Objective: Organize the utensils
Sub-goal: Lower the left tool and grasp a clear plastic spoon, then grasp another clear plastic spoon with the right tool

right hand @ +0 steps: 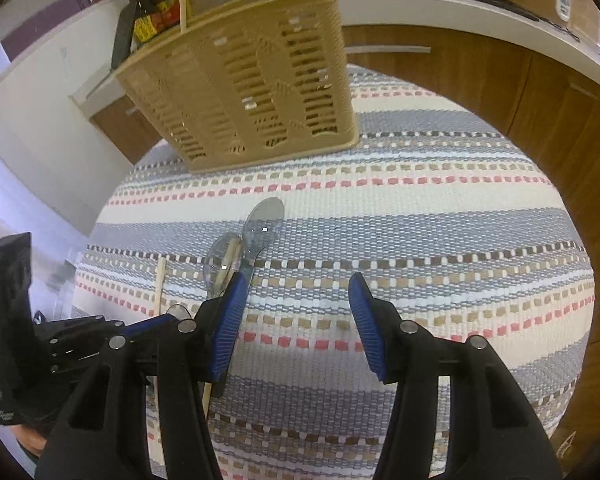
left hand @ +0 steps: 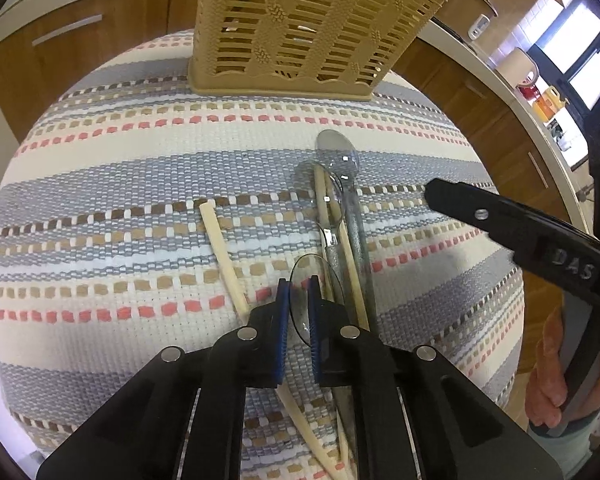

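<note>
Below, striped woven mat [left hand: 140, 184], wood cabinets [left hand: 100, 52] behind; left tool [left hand: 299, 300] clamps clear spoon [left hand: 316, 276]; right tool [right hand: 296, 292] half-open, empty.

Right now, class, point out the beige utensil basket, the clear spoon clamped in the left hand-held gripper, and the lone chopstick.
beige utensil basket [left hand: 300, 32], left wrist view, slatted front wall.
clear spoon [left hand: 300, 280], left wrist view, bowl between pads.
lone chopstick [left hand: 220, 240], left wrist view, mid-shaft.
</note>
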A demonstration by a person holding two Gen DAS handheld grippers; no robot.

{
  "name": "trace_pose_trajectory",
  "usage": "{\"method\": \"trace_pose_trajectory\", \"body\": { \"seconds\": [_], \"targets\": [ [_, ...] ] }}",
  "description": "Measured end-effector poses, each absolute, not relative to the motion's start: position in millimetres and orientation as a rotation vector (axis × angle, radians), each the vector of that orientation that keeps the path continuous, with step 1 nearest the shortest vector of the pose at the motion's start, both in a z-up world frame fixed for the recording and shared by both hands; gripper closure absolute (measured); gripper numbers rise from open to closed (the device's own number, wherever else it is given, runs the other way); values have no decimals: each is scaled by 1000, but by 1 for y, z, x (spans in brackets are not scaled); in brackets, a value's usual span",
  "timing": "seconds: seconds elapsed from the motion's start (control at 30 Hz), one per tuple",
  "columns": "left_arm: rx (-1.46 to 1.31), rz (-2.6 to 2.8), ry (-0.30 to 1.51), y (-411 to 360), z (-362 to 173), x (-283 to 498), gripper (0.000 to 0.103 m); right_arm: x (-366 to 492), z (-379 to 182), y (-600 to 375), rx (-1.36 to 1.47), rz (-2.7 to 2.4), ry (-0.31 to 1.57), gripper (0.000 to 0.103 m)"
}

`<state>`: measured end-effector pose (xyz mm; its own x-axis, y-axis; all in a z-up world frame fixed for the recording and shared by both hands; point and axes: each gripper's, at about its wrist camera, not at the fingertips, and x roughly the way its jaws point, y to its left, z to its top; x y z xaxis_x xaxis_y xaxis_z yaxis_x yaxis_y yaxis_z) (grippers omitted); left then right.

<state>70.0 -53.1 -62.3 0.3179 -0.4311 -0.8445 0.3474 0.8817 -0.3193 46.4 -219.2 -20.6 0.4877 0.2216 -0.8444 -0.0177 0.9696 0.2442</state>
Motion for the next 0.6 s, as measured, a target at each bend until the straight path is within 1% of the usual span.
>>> {"method": "trace_pose_trajectory", "body": {
  "seconds": [0.03,0.13,0.17,0.3,0.43,0.6],
  "targets": [
    [-87,-516,1131,-53,-62,72,100,50,-22,-218,215,149,1066,57],
    [-113,-525,1118,-50,-59,74,103,68,-30,-215,260,165,1113,65],
    [-118,-531,1113,-48,-56,74,103,75,-32,-215,285,168,1129,66],
    [-133,-537,1099,-36,-49,78,103,100,-41,-211,355,160,1177,66],
    [-162,-519,1084,-13,-42,86,103,117,-47,-200,352,124,1213,66],
    [-185,-471,1071,23,-36,100,103,125,-48,-175,209,78,1208,66]
  ]
}}
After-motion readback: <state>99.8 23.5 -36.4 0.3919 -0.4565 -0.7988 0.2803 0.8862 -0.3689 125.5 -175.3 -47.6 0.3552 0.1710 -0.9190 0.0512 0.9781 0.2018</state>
